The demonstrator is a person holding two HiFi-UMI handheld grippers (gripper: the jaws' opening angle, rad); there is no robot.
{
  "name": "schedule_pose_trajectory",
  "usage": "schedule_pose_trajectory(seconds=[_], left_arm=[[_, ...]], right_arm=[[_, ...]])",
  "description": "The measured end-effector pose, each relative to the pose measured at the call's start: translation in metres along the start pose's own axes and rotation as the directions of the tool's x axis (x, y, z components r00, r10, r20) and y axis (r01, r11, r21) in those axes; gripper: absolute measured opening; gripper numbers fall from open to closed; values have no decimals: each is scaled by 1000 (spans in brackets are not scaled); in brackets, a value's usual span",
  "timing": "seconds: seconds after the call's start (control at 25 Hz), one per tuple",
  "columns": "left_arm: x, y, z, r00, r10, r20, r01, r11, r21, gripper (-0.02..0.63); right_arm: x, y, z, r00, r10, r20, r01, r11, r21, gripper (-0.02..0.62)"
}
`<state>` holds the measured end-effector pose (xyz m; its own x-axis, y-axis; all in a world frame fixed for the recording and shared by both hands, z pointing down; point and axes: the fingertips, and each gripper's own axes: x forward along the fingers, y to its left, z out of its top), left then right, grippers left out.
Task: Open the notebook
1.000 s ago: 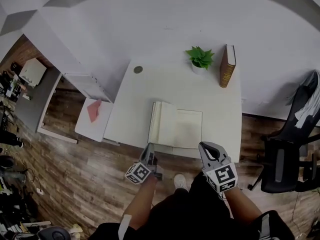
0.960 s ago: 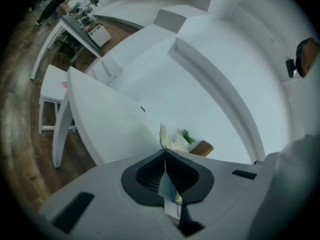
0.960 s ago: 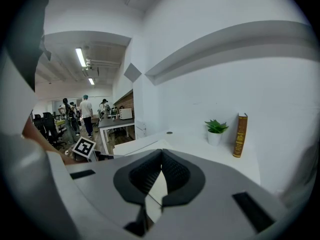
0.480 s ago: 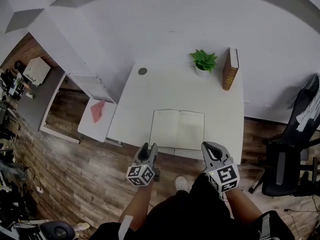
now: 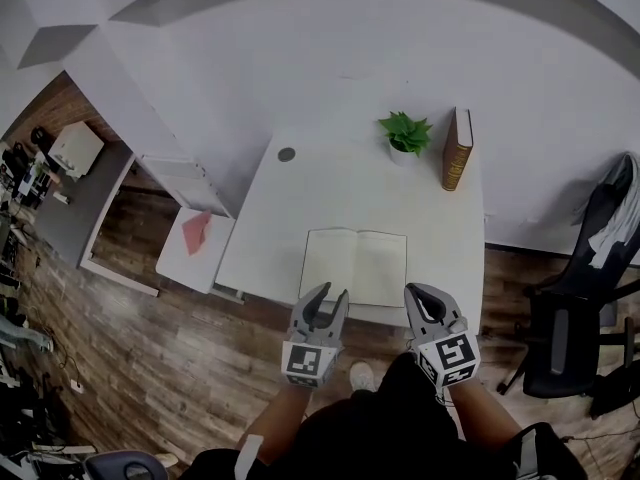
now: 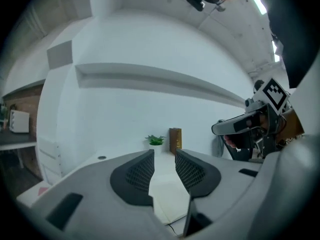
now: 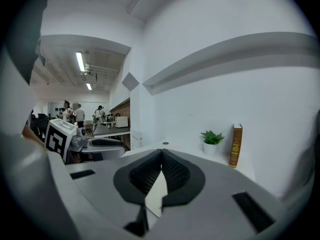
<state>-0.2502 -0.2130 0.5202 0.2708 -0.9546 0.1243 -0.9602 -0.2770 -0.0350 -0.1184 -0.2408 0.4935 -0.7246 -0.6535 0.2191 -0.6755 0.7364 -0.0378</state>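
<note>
Pages of the white open notebook [image 5: 355, 266] lie flat on the white rectangular table [image 5: 330, 188], close to its near edge. We hold both grippers at that edge, neither touching the paper. Our left gripper [image 5: 330, 296] has its jaws apart with nothing between them; they have just been closing a little. Our right gripper [image 5: 424, 294] has its jaws pressed together at the tips, empty. At the table's far right, a small green potted plant [image 5: 403, 131] and an upright brown hardback book [image 5: 456, 148] stand side by side, well apart from the notebook.
</note>
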Motion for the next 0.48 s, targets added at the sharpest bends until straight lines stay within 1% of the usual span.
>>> schedule_pose_trajectory(seconds=[0.08, 0.12, 0.16, 0.32, 0.4, 0.48], left_arm=[[0, -7, 7, 1000, -6, 7, 6, 999, 35, 96], [-1, -10, 9, 1000, -9, 8, 9, 999, 43, 33], [-1, -14, 11, 1000, -19, 7, 18, 999, 51, 8], [-3, -30, 16, 997, -81, 11, 80, 994, 69, 6], [-3, -34, 17, 996, -88, 13, 87, 994, 64, 6], [-3, -35, 18, 996, -89, 14, 88, 994, 58, 6]], right_arm=[[-2, -3, 1, 1000, -14, 4, 14, 1000, 2, -2], [-4, -4, 2, 1000, -22, 9, 22, 1000, 2, -2], [-5, -4, 3, 999, -30, 15, 30, 1000, 3, -2], [-11, -10, 8, 996, -84, 36, 85, 996, -20, -2], [-14, -14, 9, 992, -122, 30, 123, 991, -59, -2], [-17, -16, 10, 990, -139, 29, 141, 986, -86, -2]])
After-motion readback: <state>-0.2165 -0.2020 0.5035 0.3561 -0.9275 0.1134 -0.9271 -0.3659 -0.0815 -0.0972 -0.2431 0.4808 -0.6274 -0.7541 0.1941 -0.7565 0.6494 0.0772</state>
